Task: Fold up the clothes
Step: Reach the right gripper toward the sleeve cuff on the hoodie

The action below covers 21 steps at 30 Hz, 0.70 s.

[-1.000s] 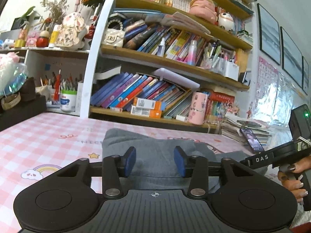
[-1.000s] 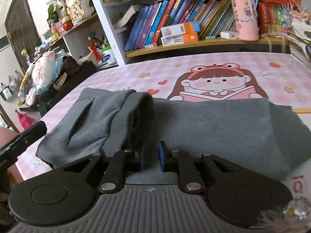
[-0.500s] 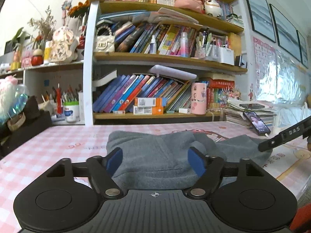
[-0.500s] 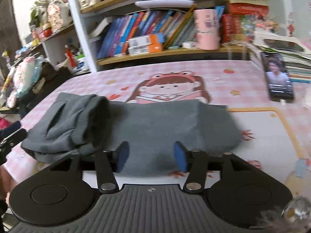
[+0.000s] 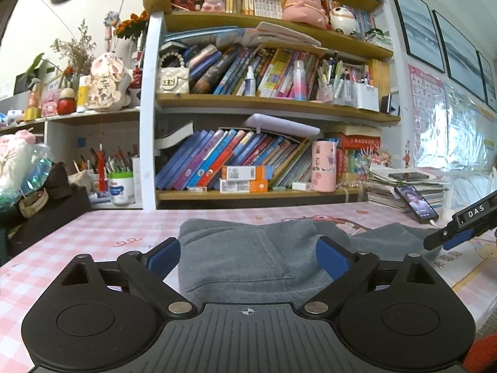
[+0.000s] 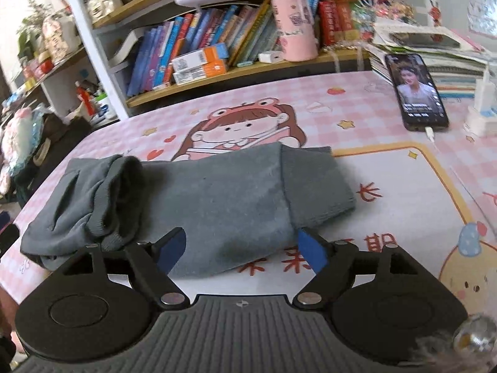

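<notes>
A grey folded garment (image 6: 217, 205) lies on the pink cartoon table mat (image 6: 388, 130), with a ribbed cuff at its right end and bunched folds at its left. It also shows in the left wrist view (image 5: 254, 255). My left gripper (image 5: 248, 256) is open and empty, low at the garment's near end. My right gripper (image 6: 240, 248) is open and empty, just above the garment's front edge. The tip of the right gripper's fingers (image 5: 456, 233) shows at the right of the left wrist view.
A smartphone (image 6: 414, 90) with a cable lies at the right, beside a white charger (image 6: 483, 115) and a stack of papers (image 6: 435, 49). A bookshelf (image 5: 264, 161) lines the far edge. A pink cup (image 6: 295, 28) stands on its low shelf. Clutter sits at the left.
Both grippers opened wide and let go of the garment. Both pulled back towards the near edge, and the right one rose. The garment now lies flat on the mat.
</notes>
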Tool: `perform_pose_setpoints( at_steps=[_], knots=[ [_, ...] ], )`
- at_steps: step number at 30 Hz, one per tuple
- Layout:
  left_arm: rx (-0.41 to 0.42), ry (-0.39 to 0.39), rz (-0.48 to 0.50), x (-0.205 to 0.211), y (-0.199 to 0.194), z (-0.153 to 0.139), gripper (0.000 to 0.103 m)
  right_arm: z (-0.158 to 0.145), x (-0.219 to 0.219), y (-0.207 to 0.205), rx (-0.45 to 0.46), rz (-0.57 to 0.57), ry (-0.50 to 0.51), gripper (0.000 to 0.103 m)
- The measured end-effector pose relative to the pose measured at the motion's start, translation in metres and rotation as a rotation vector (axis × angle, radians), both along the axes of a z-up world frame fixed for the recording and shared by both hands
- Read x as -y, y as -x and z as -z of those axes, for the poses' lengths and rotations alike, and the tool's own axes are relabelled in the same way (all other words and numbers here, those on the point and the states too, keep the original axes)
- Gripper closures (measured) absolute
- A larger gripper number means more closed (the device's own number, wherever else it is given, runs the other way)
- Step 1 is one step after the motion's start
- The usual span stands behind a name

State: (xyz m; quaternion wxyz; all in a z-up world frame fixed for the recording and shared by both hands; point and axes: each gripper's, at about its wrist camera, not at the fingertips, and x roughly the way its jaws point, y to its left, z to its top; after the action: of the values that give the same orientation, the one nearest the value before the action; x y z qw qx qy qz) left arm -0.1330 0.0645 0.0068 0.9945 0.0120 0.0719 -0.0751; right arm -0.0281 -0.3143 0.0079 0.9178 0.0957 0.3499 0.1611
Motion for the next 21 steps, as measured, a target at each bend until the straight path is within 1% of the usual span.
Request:
perform_pose_setpoints(
  at_steps=[4, 10, 12, 15, 17, 18, 20, 21],
  knots=[
    [0.005, -0.013, 0.010, 0.002, 0.000, 0.001, 0.004, 0.004, 0.011, -0.006, -0.036, 0.047, -0.029, 0.025],
    [0.001, -0.014, 0.017, 0.005, -0.001, 0.005, 0.002, 0.015, 0.020, -0.023, -0.113, 0.081, -0.142, 0.026],
    [0.003, -0.009, 0.018, 0.004, 0.000, 0.006, 0.002, 0.017, 0.022, -0.027, -0.122, 0.100, -0.179, 0.026],
    [0.001, 0.005, 0.017, 0.001, -0.001, 0.007, 0.002, 0.017, 0.023, -0.033, -0.122, 0.130, -0.204, 0.029],
    [-0.004, 0.016, 0.018, 0.000, -0.001, 0.009, 0.002, 0.018, 0.022, -0.036, -0.101, 0.152, -0.196, 0.034],
    [-0.007, 0.018, 0.018, -0.001, -0.002, 0.010, 0.002, 0.018, 0.019, -0.037, -0.087, 0.158, -0.174, 0.037],
    [-0.010, 0.022, 0.017, -0.002, -0.002, 0.011, 0.002, 0.019, 0.012, -0.038, -0.063, 0.166, -0.112, 0.055],
    [-0.011, 0.024, 0.017, -0.003, -0.002, 0.011, 0.002, 0.018, 0.009, -0.038, -0.048, 0.166, -0.086, 0.060]
  ],
)
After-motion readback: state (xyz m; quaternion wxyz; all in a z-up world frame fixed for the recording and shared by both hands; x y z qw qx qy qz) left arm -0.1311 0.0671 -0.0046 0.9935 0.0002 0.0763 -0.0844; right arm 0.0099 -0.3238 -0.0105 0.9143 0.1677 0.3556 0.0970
